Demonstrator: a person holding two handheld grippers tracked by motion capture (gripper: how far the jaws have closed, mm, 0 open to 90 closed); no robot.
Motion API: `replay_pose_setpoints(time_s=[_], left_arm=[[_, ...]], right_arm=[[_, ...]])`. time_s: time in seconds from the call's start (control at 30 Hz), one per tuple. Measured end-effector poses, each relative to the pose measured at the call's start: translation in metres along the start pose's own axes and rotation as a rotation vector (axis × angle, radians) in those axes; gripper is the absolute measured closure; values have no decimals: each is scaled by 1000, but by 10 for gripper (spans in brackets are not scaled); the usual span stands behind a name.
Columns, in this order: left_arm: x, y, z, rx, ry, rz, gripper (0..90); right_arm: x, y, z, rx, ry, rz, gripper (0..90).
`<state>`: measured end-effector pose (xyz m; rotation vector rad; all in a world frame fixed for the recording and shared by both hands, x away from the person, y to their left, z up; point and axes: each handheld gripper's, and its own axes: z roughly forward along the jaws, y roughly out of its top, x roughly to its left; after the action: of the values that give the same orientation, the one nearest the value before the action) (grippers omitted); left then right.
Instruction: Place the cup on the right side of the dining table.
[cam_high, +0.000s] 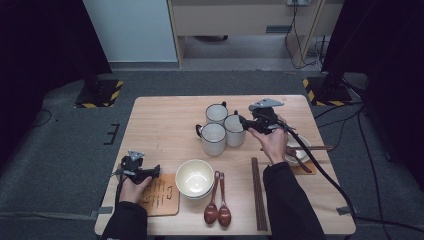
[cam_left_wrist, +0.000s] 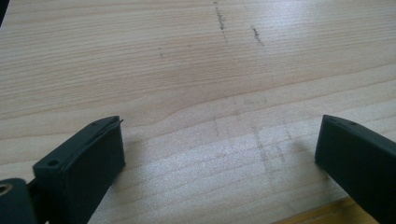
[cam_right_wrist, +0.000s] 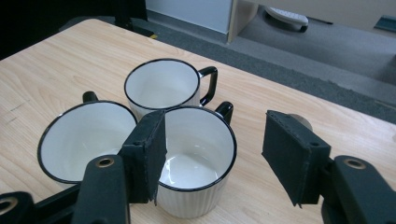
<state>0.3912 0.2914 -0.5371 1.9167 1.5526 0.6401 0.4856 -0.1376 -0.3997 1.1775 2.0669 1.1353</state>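
A pale wooden bench (cam_high: 160, 120) stands on grey carpet, with dark curtains at both sides. On it are three white mugs, two brown spoons (cam_high: 217, 200) and stacked bowls (cam_high: 194, 177). The right tool (cam_right_wrist: 212, 156) is spread, one jaw inside the nearest mug (cam_right_wrist: 196, 158) and one outside, not pinching. The left tool (cam_left_wrist: 219, 154) is spread over bare wood

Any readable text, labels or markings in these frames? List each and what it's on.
Wooden mat under the left gripper: several lines of dark writing, too small and blurred to read.
Mugs, bowl, spoons, chopsticks: no lettering visible.
Table: only faint pencil-like scuffs, not text.
Yellow-black hazard stripes on the stand bases: a pattern, no words.
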Motion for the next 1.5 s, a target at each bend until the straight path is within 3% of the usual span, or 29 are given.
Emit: replay_pose_setpoints(time_s=[0.7, 1.27, 1.5], left_arm=[[0, 0, 0, 0, 0, 0, 4], [0, 0, 0, 0, -1, 1, 3], [0, 0, 0, 0, -1, 1, 2]], right_arm=[[-10, -18, 35, 92, -17, 41, 405], [-13, -27, 60, 128, -20, 45, 429], [-16, -29, 67, 138, -41, 77, 455]])
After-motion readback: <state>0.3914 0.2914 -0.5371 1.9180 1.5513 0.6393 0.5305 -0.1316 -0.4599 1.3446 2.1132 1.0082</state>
